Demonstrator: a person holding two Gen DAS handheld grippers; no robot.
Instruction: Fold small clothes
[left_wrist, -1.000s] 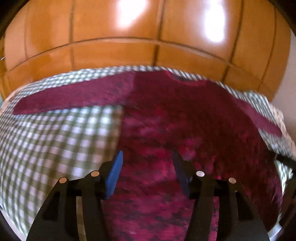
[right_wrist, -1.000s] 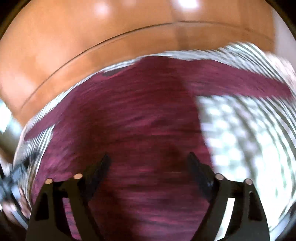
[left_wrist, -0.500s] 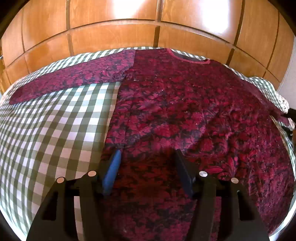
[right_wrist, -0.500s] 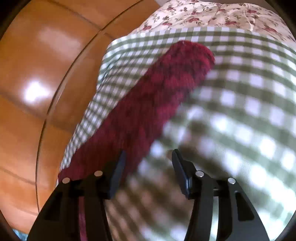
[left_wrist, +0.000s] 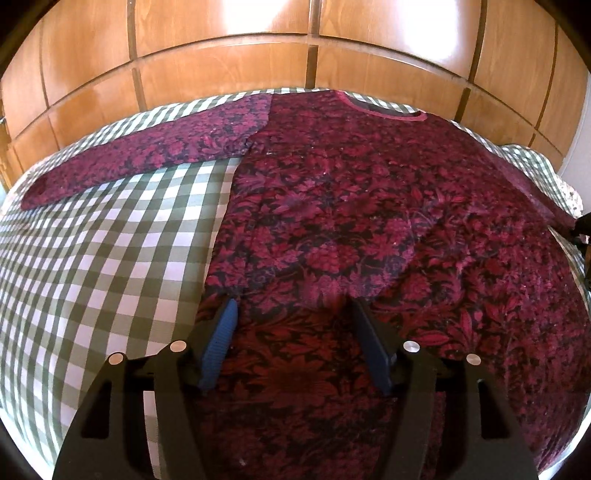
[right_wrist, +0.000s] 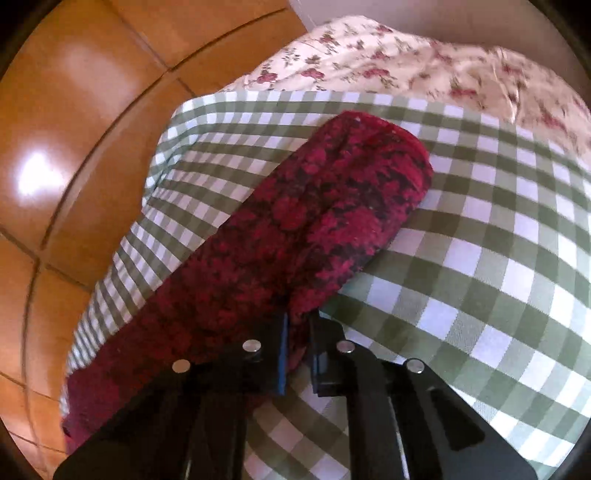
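Starting sleeve fold: right gripper (right_wrist: 297, 350) pinching sleeve (right_wrist: 314, 229) edge, cuff at 1 o'clock; left gripper (left_wrist: 291, 332) spread, opening over top (left_wrist: 351, 221). Next, carry sleeve inward.

The sweater (left_wrist: 369, 221) lies on the checked cloth (left_wrist: 110, 266), one sleeve (left_wrist: 147, 158) reaching upper left; wooden panels (left_wrist: 258, 55) stand behind.
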